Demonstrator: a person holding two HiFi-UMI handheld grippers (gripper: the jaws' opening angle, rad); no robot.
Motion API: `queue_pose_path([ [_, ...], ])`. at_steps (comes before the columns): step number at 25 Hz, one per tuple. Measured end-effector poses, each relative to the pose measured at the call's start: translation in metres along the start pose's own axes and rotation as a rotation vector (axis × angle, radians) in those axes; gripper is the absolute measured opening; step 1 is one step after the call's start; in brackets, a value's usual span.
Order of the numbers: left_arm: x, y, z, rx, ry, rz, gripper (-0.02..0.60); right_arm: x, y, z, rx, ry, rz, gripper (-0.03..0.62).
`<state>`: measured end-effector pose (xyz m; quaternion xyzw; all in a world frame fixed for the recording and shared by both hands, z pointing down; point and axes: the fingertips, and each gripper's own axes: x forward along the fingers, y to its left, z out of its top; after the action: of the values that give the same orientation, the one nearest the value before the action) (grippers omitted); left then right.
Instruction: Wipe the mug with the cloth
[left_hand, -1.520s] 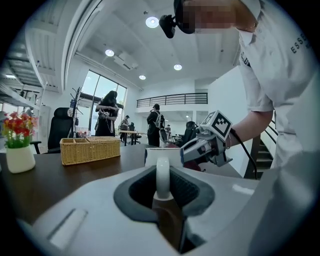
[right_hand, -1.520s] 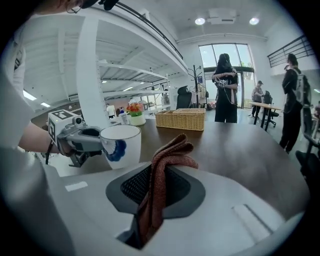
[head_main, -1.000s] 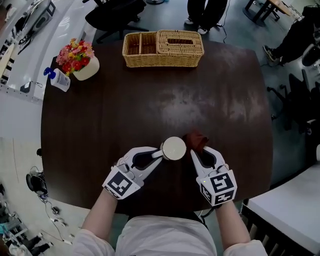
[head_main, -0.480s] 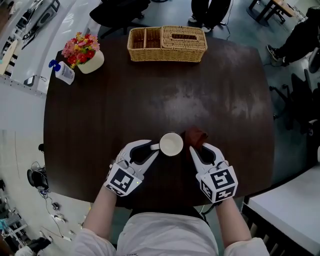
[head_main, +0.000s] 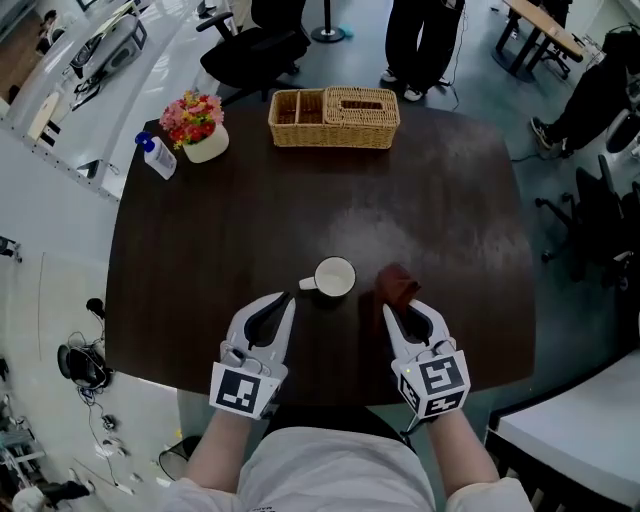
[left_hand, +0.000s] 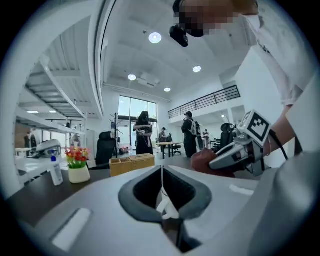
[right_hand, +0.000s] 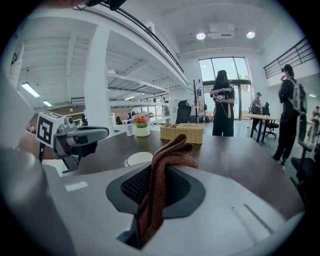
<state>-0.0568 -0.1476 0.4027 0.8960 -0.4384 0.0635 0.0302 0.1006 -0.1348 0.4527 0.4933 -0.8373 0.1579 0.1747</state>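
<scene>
Mug (head_main: 335, 277) upright on counter (head_main: 200, 250), ahead and between both grippers, handle toward left gripper (head_main: 284, 302), which is clenched, seemingly empty. Right gripper (head_main: 393, 311) clamps cloth (head_main: 398, 286), just right of mug.

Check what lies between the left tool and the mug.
Nothing: only bare dark table separates the left tool from the mug, per the head view.
</scene>
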Motion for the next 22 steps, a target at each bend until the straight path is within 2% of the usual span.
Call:
queue_pose_path([
  [1,-0.007,-0.004,0.008,0.007,-0.007,0.031,0.001,-0.009,0.003,0.003,-0.013,-0.018,-0.003,0.081],
  [4,-0.029,-0.016,0.030,-0.006,-0.024,0.100,0.000,-0.038,0.013,0.011,-0.053,-0.059,-0.017,0.081],
  [9,-0.066,-0.047,0.051,-0.027,-0.039,0.163,0.000,-0.088,0.034,0.009,-0.100,-0.113,-0.031,0.081],
  [14,-0.101,-0.078,0.072,0.013,-0.064,0.149,0.000,-0.128,0.059,0.004,-0.102,-0.138,-0.041,0.081],
  [22,-0.213,-0.174,0.051,0.044,-0.089,0.107,0.000,-0.233,0.126,-0.050,-0.152,-0.211,-0.067,0.080],
])
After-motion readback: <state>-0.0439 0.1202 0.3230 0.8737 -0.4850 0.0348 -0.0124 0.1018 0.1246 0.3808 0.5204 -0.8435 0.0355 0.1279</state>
